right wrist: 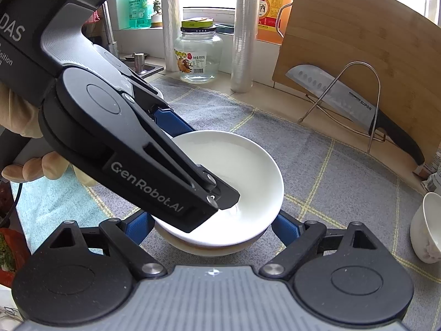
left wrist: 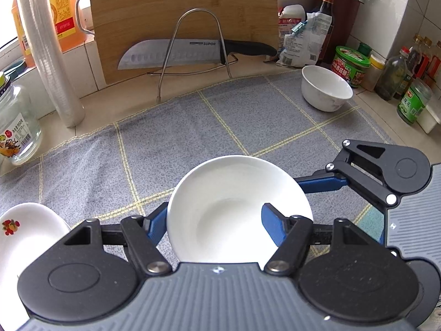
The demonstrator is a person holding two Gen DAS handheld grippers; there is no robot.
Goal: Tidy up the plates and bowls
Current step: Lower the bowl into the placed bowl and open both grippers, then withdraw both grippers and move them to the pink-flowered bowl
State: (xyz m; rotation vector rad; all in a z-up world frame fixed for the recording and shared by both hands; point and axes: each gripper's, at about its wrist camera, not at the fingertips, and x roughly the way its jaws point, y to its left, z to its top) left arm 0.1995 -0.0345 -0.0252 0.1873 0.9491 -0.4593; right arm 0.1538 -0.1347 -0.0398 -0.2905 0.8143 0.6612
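Left claw (left wrist: 215, 220) clamped on white plate's (left wrist: 234, 207) rim; right claw (right wrist: 212, 226) spread wide, flanking that plate, pads apparently not pressing. White bowl (left wrist: 326, 88) well beyond, on bench cloth (left wrist: 165, 151).

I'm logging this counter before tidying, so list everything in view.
plate: one, white, mid-cloth, between both grippers
bowl: one, white, far right on cloth
printed dish: one, white with red print, near left
cloth: one, grey with yellow check, over counter
knife: one, steel with black handle, in front of board
cutting board: one, wooden, leaning at back
glass jar: one, clear, left
film rolls: two, whitish, standing by window
condiment bottles: several, mixed, right corner
left gripper: black and blue, shut on plate
right gripper: black and blue, jaws wide, flanking plate; contact unclear
hand: one, holding left gripper
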